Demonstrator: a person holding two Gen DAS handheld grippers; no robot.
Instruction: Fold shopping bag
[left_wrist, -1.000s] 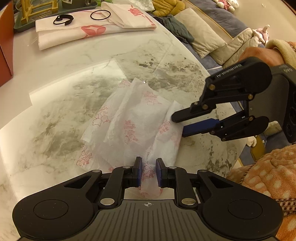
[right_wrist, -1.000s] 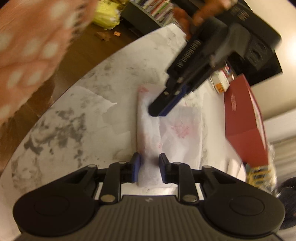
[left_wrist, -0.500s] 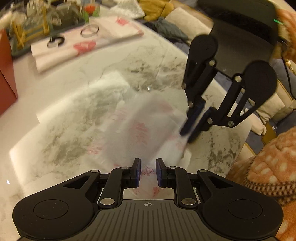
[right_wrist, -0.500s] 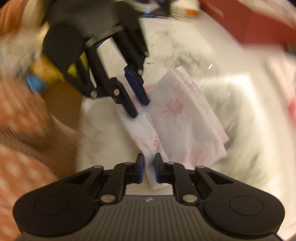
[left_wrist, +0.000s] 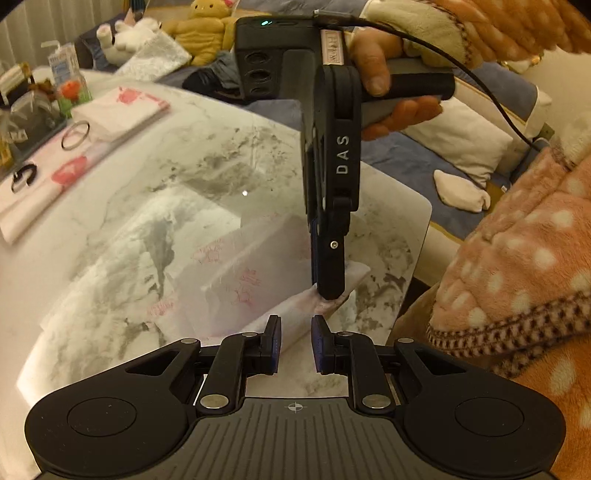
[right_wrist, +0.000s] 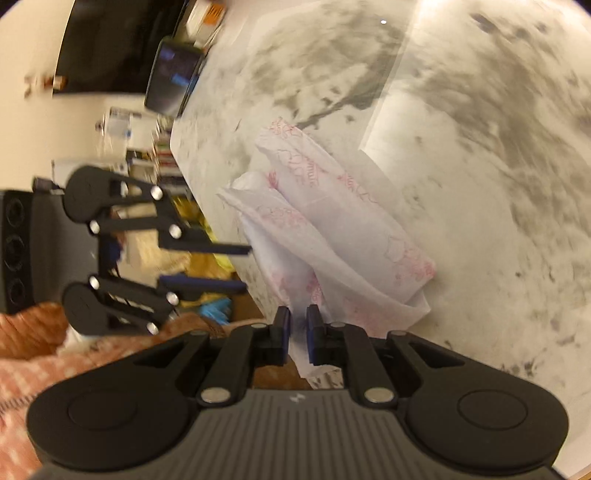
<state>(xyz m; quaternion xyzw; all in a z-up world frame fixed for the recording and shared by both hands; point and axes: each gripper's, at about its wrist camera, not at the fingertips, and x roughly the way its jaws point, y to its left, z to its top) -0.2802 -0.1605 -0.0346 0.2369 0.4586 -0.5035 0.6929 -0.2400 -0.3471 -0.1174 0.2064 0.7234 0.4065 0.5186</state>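
A thin white shopping bag with pink print (left_wrist: 236, 273) lies partly folded on the marble table (left_wrist: 184, 177), near its front right corner. My left gripper (left_wrist: 294, 343) is open, its jaws just off the bag's near edge and holding nothing. My right gripper (right_wrist: 298, 330) is shut on a corner of the bag (right_wrist: 332, 236), which stretches away from it over the table. In the left wrist view the right gripper (left_wrist: 330, 291) points straight down and pinches the bag's right corner. In the right wrist view the left gripper (right_wrist: 242, 267) stands open beside the bag's left edge.
Folded white bags (left_wrist: 122, 107) with rings (left_wrist: 75, 134) on them lie at the table's far left, beside a carton (left_wrist: 66, 72). A sofa with cushions (left_wrist: 458, 136) and soft toys runs behind the table. The table's edge (left_wrist: 424, 229) is close on the right. A dark device (right_wrist: 173, 74) lies further along the table.
My left gripper has let go of the bag and opened. My right gripper has closed on the bag's corner and swung round to point down at the front right corner.
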